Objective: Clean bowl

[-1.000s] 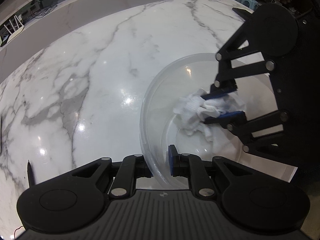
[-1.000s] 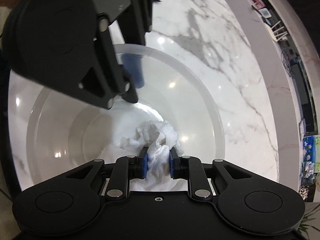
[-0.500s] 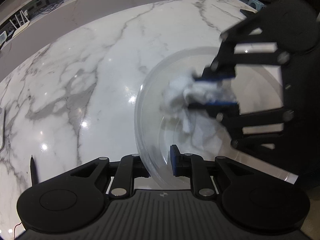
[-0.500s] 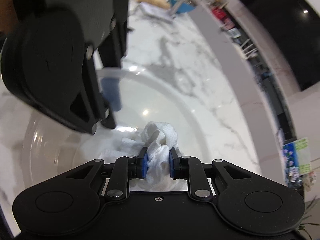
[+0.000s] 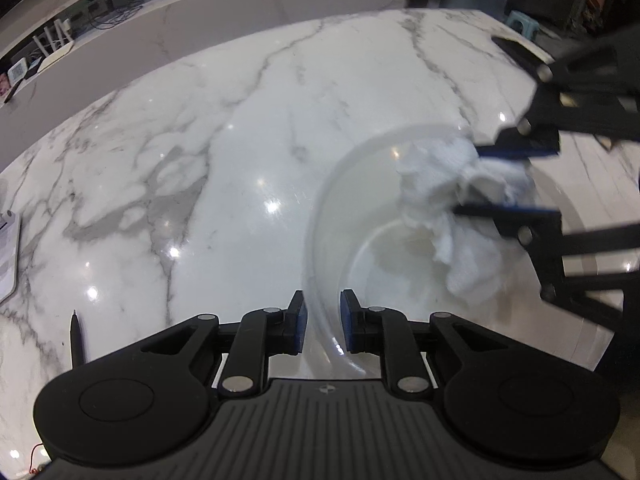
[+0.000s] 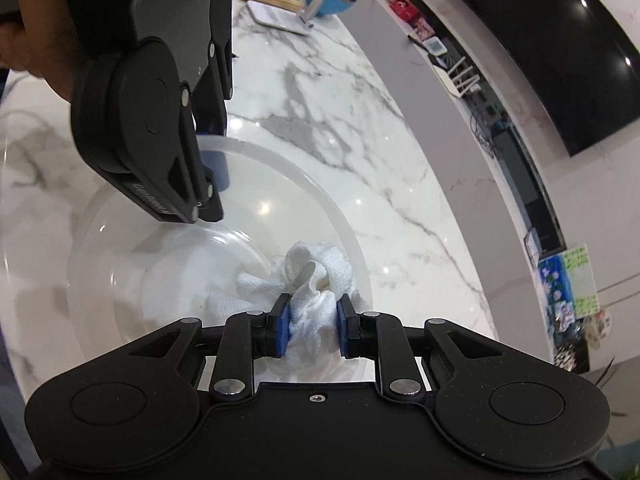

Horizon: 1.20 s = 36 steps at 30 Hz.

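A clear plastic bowl (image 5: 320, 216) (image 6: 344, 236) stands on the white marble counter. My left gripper (image 5: 322, 326) is shut on the bowl's near rim, one blue pad inside the wall and one outside. A crumpled white cloth (image 5: 440, 176) (image 6: 316, 276) presses against the inner wall near the far rim. My right gripper (image 6: 310, 328) is shut on that cloth; it appears in the left wrist view (image 5: 506, 180) reaching in from the right. In the right wrist view the left gripper (image 6: 214, 160) clamps the rim at upper left, held by a person's hand (image 6: 24, 40).
A black pen (image 5: 77, 338) lies on the counter at the left, beside a white paper (image 5: 6, 256) at the edge. A tray and a blue object (image 6: 320, 0) sit at the counter's far end. A raised ledge (image 6: 460, 152) with small items borders the counter.
The right gripper has dragged the cloth from the bowl's bottom up the inner wall toward the far rim. The left gripper keeps its hold on the rim while the bowl shifts slightly.
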Tool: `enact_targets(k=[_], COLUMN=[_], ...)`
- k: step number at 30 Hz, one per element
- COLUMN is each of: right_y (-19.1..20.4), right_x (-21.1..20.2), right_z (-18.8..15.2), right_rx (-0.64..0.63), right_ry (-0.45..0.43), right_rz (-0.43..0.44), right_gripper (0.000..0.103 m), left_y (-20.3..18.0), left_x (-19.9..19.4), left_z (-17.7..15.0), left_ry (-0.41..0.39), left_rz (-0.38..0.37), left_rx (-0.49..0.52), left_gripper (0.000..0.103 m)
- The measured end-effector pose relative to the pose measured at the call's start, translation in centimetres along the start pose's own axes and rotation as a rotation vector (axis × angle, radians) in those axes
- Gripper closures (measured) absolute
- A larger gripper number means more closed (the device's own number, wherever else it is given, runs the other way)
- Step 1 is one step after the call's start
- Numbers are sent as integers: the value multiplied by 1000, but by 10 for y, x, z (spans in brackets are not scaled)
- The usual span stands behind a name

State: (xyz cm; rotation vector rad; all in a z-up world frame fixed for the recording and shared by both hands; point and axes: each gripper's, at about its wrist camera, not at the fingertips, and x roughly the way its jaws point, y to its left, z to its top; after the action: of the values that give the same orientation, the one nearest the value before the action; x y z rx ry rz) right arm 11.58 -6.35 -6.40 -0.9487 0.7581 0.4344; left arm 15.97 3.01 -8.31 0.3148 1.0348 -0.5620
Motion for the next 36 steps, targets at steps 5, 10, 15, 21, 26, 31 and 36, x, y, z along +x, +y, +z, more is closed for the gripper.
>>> enact_targets(k=[5, 10, 15, 21, 26, 31, 36], right_y=[-10, -23, -30, -32, -36, -40, -36], right_x=[-8, -22, -37, -53, -68, -89, -101], right_z=[-1, -2, -2, -7, -19, -38, -56], right_rx=[112, 269, 385, 495, 626, 818, 965], right_ry=[-6, -44, -79, -86, -97, -138, -136], right_rz=[54, 118, 119, 88, 72, 28, -24], right_gripper=[66, 59, 54, 48, 39, 28, 21], left_y=[11, 18, 23, 15, 2, -11, -26], left_x=[-6, -24, -49, -73, -87, -97, -110], left_z=[3, 3, -3, -11, -26, -43, -65], left_ry=[-28, -83, -159, -210, -242, -260, -296], left_rz=[3, 0, -18, 30, 104, 190, 328], left_rx=[-66, -114, -188, -215, -270, -346, -421], left_gripper=[60, 59, 58, 54, 45, 23, 22])
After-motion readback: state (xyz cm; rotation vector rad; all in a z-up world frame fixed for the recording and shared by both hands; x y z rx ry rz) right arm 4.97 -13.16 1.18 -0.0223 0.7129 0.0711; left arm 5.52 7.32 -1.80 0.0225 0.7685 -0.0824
